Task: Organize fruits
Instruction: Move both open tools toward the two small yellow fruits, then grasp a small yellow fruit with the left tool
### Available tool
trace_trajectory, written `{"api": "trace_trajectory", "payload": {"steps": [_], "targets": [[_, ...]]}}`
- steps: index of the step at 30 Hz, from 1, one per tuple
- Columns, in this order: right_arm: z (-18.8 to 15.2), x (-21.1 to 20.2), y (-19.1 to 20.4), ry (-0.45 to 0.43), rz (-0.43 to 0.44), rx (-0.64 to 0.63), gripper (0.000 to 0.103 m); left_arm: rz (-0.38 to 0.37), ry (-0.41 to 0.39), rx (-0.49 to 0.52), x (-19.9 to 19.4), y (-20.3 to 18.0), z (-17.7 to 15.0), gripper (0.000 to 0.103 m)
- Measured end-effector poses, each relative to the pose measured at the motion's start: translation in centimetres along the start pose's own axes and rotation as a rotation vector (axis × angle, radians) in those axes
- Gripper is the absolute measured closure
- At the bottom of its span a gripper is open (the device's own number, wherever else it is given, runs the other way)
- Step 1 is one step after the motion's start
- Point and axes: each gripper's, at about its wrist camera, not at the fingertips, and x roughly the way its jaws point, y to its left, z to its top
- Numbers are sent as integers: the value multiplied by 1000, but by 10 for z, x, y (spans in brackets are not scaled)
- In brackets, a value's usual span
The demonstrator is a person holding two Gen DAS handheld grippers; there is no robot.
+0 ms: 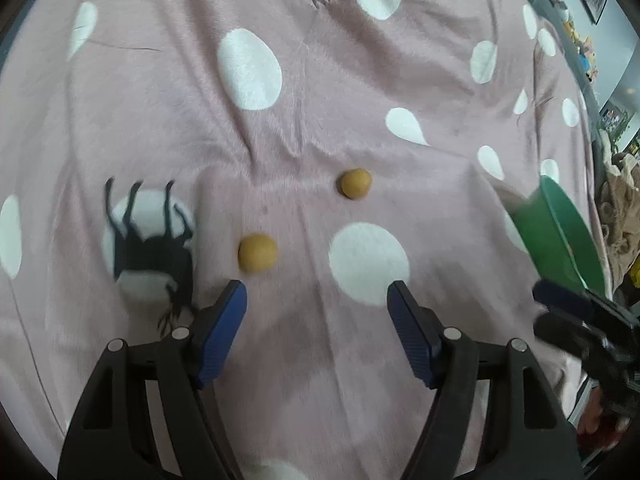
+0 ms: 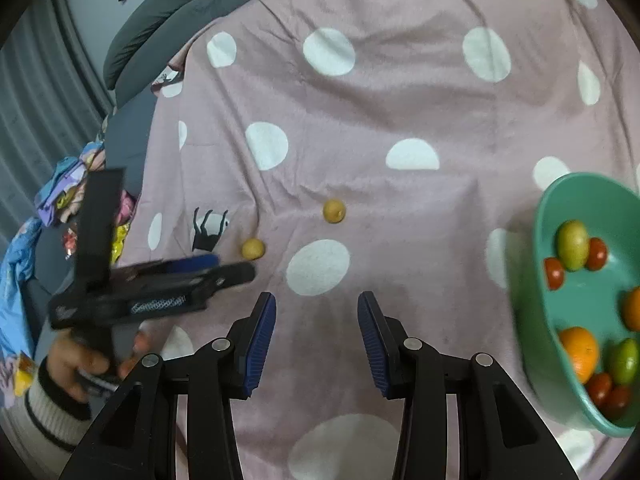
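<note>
Two small tan round fruits lie on the pink dotted blanket (image 1: pixel 320 92): a near one (image 1: pixel 257 252) just ahead of my left finger and a far one (image 1: pixel 355 183). They also show in the right wrist view, the near one (image 2: pixel 253 249) and the far one (image 2: pixel 334 211). My left gripper (image 1: pixel 317 294) is open and empty, low over the blanket. It shows from the side in the right wrist view (image 2: pixel 224 268). My right gripper (image 2: pixel 317 304) is open and empty. A teal bowl (image 2: pixel 540 232) at the right holds several fruits: oranges, green ones, red tomatoes.
The bowl's green wall (image 1: pixel 556 228) appears at the right of the left wrist view, with the right gripper (image 1: pixel 580 316) below it. A deer print (image 1: pixel 150 240) marks the blanket. Grey cushions (image 2: pixel 160 16) and colourful clutter (image 2: pixel 64 188) lie beyond the blanket's left edge.
</note>
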Motion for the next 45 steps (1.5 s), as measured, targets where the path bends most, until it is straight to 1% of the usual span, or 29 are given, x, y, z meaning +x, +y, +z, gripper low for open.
{"api": "trace_trajectory", "payload": {"steps": [4,7,12,15,17,20,22,23,24,25,26,27,29,31,33,35,36,37,39,41,42,45], "targets": [[0,9,-7,13,9,13,60,32,12,9,18,2,12,33],[0,10,-16,13,6,30,60,57,6,18,20,0,14,33],[1,11,-25,14,9,51,60,15,-31,47,9,-4,12,33],[1,11,-28,9,16,64,60,-12,0,38,17,3,12,34],[0,11,-29,4,27,72,60,0,-18,52,18,4,14,34],[-2,12,-30,8,31,75,60,-11,-17,34,19,7,17,34],[-1,13,-32,12,28,77,60,-9,-15,41,19,5,17,34],[-1,14,-32,12,27,80,60,-41,-13,48,18,2,17,34],[0,14,-33,11,28,82,60,-95,-9,57,17,-2,17,34],[0,14,-34,11,29,85,60,-169,4,69,17,-7,16,34],[-1,14,-35,12,29,85,60,-205,-2,80,16,-12,15,34],[-1,15,-35,14,28,86,60,-213,-15,92,13,-15,15,34],[-2,16,-37,18,24,88,60,-169,-56,91,5,-14,15,34],[-2,16,-37,20,26,88,60,-76,-81,87,1,-9,16,34],[-1,17,-36,24,25,85,60,-29,-67,88,5,-4,17,34],[0,19,-35,25,26,83,60,14,-20,81,15,1,18,34],[0,19,-35,25,28,83,60,29,-4,81,19,3,18,40],[0,20,-34,25,32,82,60,33,11,82,24,3,18,41],[0,21,-32,27,35,76,60,43,8,99,24,0,16,41],[-1,21,-31,32,33,67,60,22,11,99,26,-1,15,41],[-1,21,-31,32,30,63,60,15,14,103,25,3,12,42],[-1,23,-34,32,20,67,60,37,25,127,34,-1,13,46]]}}
